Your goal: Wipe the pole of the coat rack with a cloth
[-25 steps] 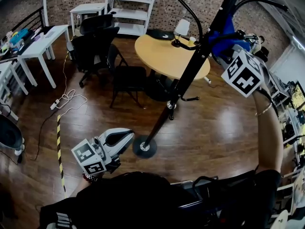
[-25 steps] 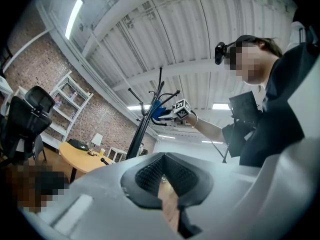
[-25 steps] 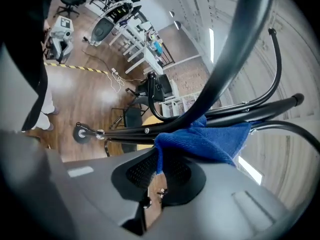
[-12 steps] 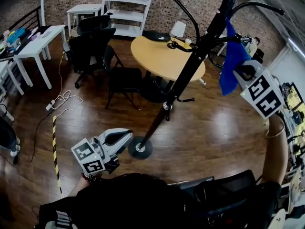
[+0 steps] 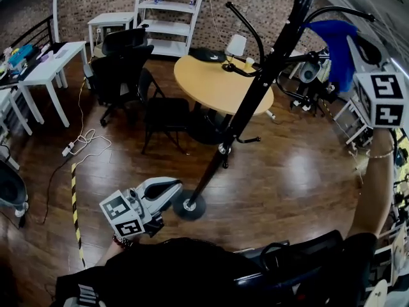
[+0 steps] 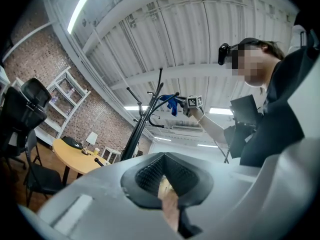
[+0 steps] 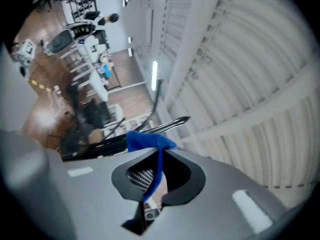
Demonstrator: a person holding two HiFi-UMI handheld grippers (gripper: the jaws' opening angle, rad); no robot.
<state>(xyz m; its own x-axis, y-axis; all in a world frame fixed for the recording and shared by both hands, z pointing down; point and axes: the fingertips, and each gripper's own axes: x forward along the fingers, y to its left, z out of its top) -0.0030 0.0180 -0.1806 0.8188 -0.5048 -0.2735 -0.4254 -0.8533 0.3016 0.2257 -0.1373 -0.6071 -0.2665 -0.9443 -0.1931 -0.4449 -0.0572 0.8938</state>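
Up and out to the right goes our right gripper (image 5: pixel 351 43) since a second ago, swinging off the pole (image 5: pixel 254 102); its jaws are clamped on the blue cloth (image 5: pixel 333 38) (a fold pokes out above them), held high beside an upper hook (image 5: pixel 348 9), apart from the pole; our left gripper (image 5: pixel 163 190) sits low near the rack's base (image 5: pixel 187 205), jaws pressed together, nothing between them.

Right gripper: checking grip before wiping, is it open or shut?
Shut on the cloth: blue fabric is pinched between the right gripper's jaws.
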